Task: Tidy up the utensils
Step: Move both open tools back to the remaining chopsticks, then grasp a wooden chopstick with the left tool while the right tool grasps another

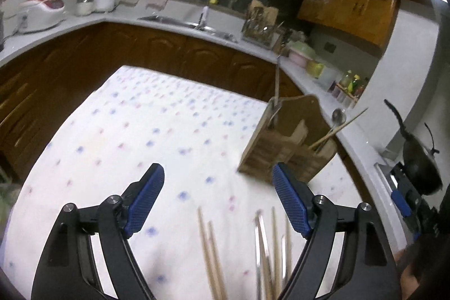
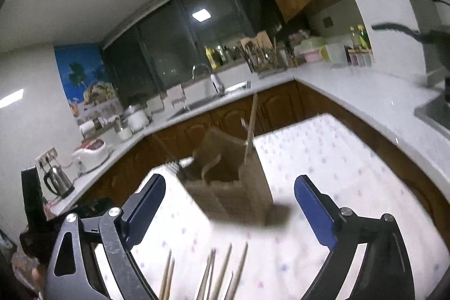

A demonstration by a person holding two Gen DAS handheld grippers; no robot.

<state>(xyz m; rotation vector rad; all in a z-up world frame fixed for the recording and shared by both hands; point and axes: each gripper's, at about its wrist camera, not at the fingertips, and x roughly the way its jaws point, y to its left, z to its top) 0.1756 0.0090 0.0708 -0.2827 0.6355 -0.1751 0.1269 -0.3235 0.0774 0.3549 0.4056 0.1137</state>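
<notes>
Now both tongs, left (image 1: pixel 218 200) and right (image 2: pixel 229 211), gape empty. Chopsticks (image 1: pixel 213 257) lie on the bench (image 1: pixel 126 131) beneath them, long axes pointing toward the wooden holder (image 1: pixel 284 148); left tongs nearer.

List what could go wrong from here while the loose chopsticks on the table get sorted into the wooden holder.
1. The chopsticks lie close together beside metal utensils, so the open left gripper may pinch several at once or drop one.
2. The wooden holder stands free on the tablecloth; a nudge from the open right gripper could shift or tip it.
3. The chopsticks already in the holder lean outward and could snag an incoming piece.
</notes>
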